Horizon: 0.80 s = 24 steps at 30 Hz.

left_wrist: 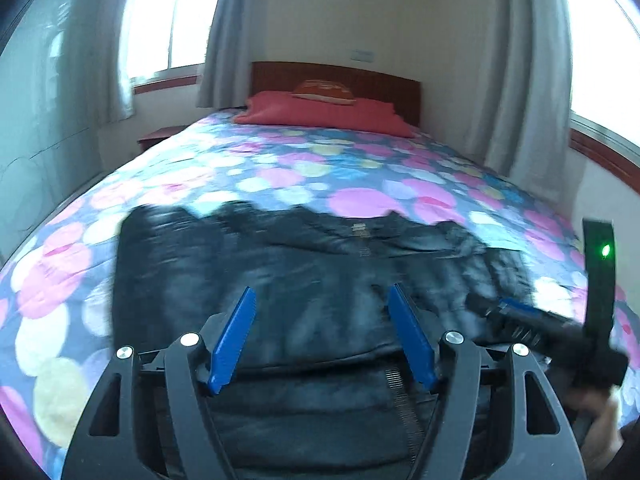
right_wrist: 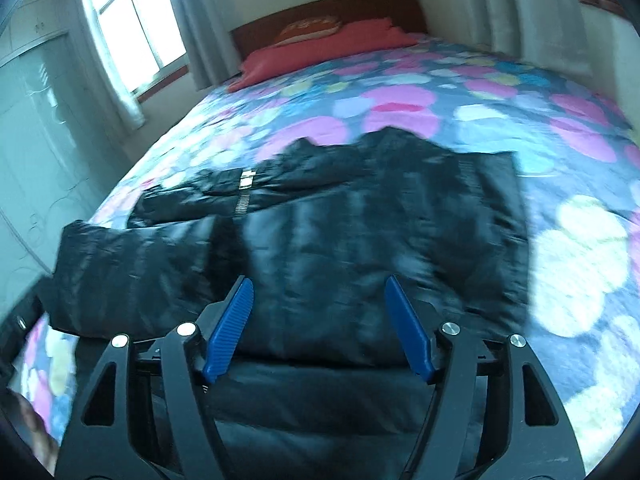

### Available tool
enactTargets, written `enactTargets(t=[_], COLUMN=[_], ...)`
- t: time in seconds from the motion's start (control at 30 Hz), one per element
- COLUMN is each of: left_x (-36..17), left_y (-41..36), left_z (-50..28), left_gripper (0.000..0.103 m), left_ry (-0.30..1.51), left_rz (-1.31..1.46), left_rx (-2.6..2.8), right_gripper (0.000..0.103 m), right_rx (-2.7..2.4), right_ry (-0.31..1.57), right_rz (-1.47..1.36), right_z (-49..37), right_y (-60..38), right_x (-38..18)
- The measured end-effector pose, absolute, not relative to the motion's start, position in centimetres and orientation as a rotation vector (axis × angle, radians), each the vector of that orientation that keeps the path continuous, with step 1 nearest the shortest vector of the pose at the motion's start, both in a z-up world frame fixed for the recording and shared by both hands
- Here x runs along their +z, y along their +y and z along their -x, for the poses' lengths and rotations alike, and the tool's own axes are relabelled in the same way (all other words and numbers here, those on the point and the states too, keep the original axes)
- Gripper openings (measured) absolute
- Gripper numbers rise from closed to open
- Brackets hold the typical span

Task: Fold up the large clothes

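Observation:
A black padded jacket [left_wrist: 280, 280] lies spread on the bed, zip up the front, collar toward the headboard; it also shows in the right wrist view [right_wrist: 340, 232]. Its lower part is doubled over near me. My left gripper [left_wrist: 322, 292] is open, blue fingers [left_wrist: 236, 336] spread above the jacket's near left part. My right gripper [right_wrist: 319, 284] is open above the jacket's near right part, and it also appears at the right edge of the left wrist view [left_wrist: 492, 308]. Neither holds cloth. Both views are motion-blurred.
The bed [left_wrist: 360, 200] has a dotted pink, blue and yellow cover. A red pillow [left_wrist: 320, 114] and a small cushion [left_wrist: 324, 90] lie by the wooden headboard [left_wrist: 392, 84]. Curtained windows [left_wrist: 168, 20] stand left and right; a nightstand [left_wrist: 160, 136] sits at the far left.

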<state>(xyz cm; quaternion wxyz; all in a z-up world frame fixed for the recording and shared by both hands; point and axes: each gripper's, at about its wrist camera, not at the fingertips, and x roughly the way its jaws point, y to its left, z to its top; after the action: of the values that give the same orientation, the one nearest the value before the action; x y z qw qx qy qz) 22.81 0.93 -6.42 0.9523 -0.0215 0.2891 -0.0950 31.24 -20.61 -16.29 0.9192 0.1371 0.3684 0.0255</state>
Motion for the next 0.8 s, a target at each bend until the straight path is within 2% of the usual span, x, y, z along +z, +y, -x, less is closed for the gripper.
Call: enactTargets(t=[0.1, 0.2, 0.27, 0.3, 0.33, 0.37, 0.6, 0.8], left_x=[-7.1, -7.6, -7.7, -7.7, -7.6, -7.6, -7.0, -8.2], left_y=[3.9, 6.3, 7.3, 7.6, 7.9, 8.1, 8.9, 8.0], left_z=[-23.3, -23.5, -23.5, -23.4, -23.5, -23.5, -24.6, -27.1], left_gripper=[0.068, 0.068, 0.068, 0.068, 0.068, 0.068, 0.068, 0.068], left_ry=[0.611, 0.629, 0.624, 0.622, 0.621, 0.62, 0.604, 0.652], left_rz=[0.071, 0.111, 0.108, 0.104, 0.1, 0.1, 0.111, 0.08], left_rx=[-0.124, -0.083, -0.062, -0.057, -0.05, -0.048, -0.043, -0.049], right_gripper=[0.073, 0.071, 0.038, 0.036, 0.026, 0.024, 0.023, 0.026], right_rx=[0.09, 0.12, 0.138, 0.136, 0.132, 0.138, 0.005, -0.078], right_ry=[0.79, 0.835, 0.85, 0.853, 0.847, 0.835, 0.72, 0.812], right_rz=[-0.271, -0.278, -0.243, -0.21, -0.193, -0.181, -0.188, -0.255], right_z=[-33.7, -35.7, -36.2, -36.3, -36.1, -35.9, -32.9, -33.2], right_y=[-18.2, -16.2, -14.7, -14.0, -13.6, -13.5, -19.9, -26.2], right_x=[-16.6, -17.9, -18.2, -18.2, -17.9, -17.4, -14.2, -17.3])
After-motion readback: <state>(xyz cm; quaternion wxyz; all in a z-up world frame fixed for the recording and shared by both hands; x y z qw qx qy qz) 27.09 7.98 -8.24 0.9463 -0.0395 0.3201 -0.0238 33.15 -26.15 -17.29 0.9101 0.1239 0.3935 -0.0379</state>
